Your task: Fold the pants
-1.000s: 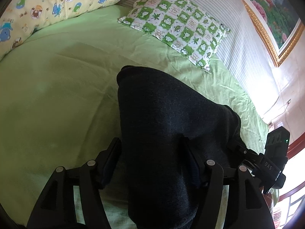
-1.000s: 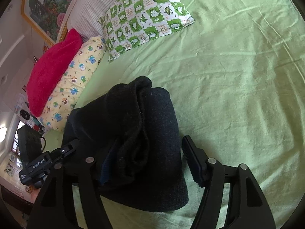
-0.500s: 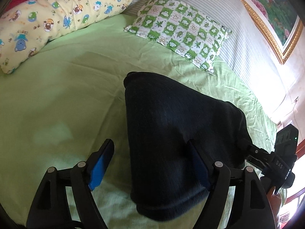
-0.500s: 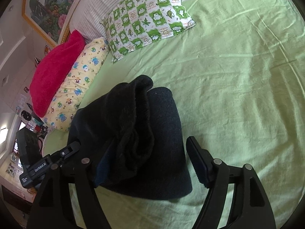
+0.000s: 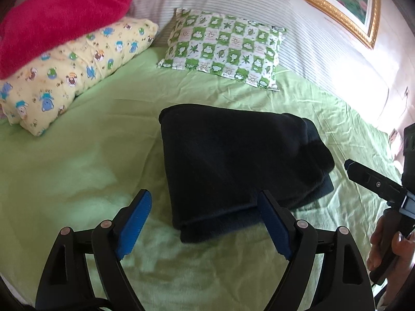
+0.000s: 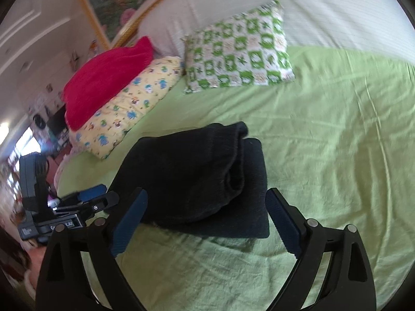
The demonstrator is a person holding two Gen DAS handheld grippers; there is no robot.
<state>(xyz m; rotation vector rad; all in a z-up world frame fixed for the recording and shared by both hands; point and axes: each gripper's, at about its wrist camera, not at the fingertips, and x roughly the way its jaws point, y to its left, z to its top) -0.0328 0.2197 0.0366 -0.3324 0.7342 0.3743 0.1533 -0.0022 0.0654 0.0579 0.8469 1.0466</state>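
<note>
The dark pants (image 5: 233, 165) lie folded in a thick bundle on the green bed sheet (image 5: 77, 168). My left gripper (image 5: 203, 197) hovers over their near edge with its jaws opening wide. Its blue pads (image 5: 135, 215) are clear of the cloth and nothing is held. In the right wrist view the same pants (image 6: 197, 176) show a rolled seam on top. My right gripper (image 6: 206, 194) is above their near side, jaws also opening, pads (image 6: 282, 223) off the fabric. Each gripper shows in the other's view: the right gripper (image 5: 373, 181) held by a hand (image 5: 384, 243), and the left gripper (image 6: 85, 202).
A green-and-white checked pillow (image 5: 223, 49) and a yellow cartoon pillow (image 5: 77, 70) with a red cushion (image 5: 57, 18) on it lie at the head of the bed. A striped cover (image 5: 298, 18) and a gold-framed painting (image 5: 358, 2) stand behind. Open sheet (image 6: 337, 142) stretches right of the pants.
Both grippers let go of the pants, spread their jaws and drew back and up. The folded pants now rest on the sheet and look farther away.
</note>
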